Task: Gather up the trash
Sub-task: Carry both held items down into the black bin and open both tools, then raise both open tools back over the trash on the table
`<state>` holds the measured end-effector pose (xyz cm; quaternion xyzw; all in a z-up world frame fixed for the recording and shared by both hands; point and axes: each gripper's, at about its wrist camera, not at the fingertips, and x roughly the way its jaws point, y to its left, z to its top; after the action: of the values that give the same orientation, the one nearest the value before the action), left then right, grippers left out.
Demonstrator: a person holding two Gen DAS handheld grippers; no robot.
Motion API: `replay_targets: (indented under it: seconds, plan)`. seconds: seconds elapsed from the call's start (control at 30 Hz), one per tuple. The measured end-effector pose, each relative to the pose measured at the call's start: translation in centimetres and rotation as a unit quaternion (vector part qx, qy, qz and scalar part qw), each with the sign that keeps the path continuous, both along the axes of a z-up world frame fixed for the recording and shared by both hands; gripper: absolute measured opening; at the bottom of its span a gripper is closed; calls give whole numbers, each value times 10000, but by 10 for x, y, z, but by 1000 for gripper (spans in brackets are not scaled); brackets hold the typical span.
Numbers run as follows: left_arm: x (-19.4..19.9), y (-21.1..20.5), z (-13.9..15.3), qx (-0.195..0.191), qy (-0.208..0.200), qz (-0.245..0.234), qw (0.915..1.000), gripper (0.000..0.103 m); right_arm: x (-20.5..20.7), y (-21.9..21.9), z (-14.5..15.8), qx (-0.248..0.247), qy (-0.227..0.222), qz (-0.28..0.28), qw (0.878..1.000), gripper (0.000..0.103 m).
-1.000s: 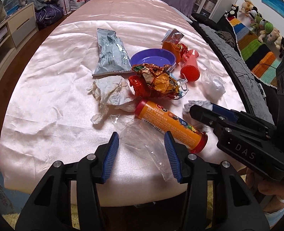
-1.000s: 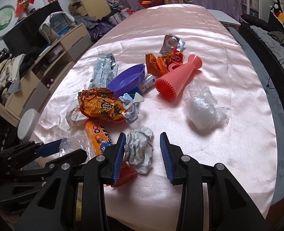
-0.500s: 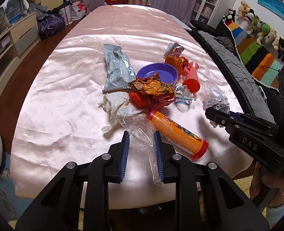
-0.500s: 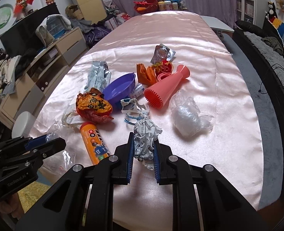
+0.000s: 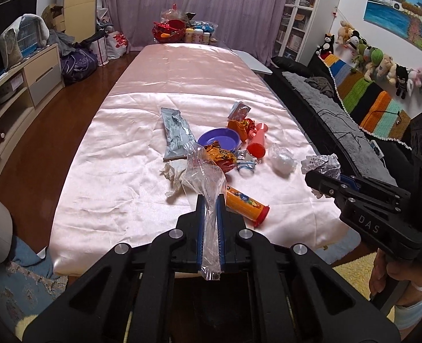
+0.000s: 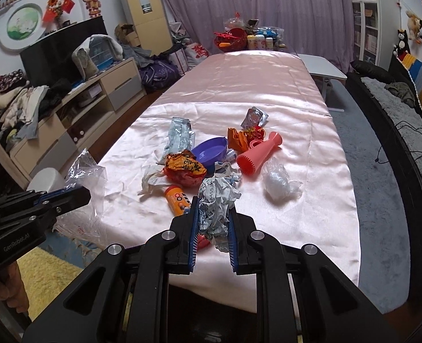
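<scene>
Both grippers lifted, left gripper [image 5: 209,200] clamping clear wrapper [image 5: 203,171], right gripper [image 6: 212,204] crumpled paper [image 6: 218,197]

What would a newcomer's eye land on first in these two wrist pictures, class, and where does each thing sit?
First, the two catches up front: the left gripper shut on a clear plastic wrapper, and the right gripper shut on a crumpled paper ball, both lifted clear of the pink tablecloth. Beyond them, mid-table, lies the bright litter: an orange candy tube, a purple bowl and a red crinkled wrapper.
</scene>
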<state>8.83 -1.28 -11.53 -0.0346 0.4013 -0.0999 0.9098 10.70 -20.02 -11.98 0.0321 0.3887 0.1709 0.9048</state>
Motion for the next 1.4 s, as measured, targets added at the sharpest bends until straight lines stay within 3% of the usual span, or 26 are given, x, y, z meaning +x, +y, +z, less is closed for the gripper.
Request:
replay_targets:
  seconds: [0.2,0.33,0.47,0.8,0.97,1.17,1.23,1.4]
  plan:
    - [-41,-5,-14,-69,171,-269,9995,7,-41,-2,-6,-120,105,149,9998,19]
    - [-58,-10,-41,-28,481,-366,9982,7,-63,1,-30,-146,391,279,9987,19]
    - [-70,-14,-69,-229,794,-417,9957,7,-79,5,-59,-163,727,289,9968,19]
    - [-70,-27,-159,-301,1801,-500,9819,7,-85,4,-128,-44,1702,88,9854,19]
    - [-71,-30,-180,-344,2093,-543,9757,8,-85,3,-146,10,1996,68,9799,21]
    - [-68,-32,-184,-296,2144,-556,9747,17,-82,5,-150,127,2141,78,9767,27]
    - [-69,-32,-183,-290,2142,-581,9746,25,-80,3,-150,176,2164,64,9761,50]
    - [-72,-28,-176,-252,2045,-543,9770,49,-78,-1,-141,200,2041,-82,9787,51]
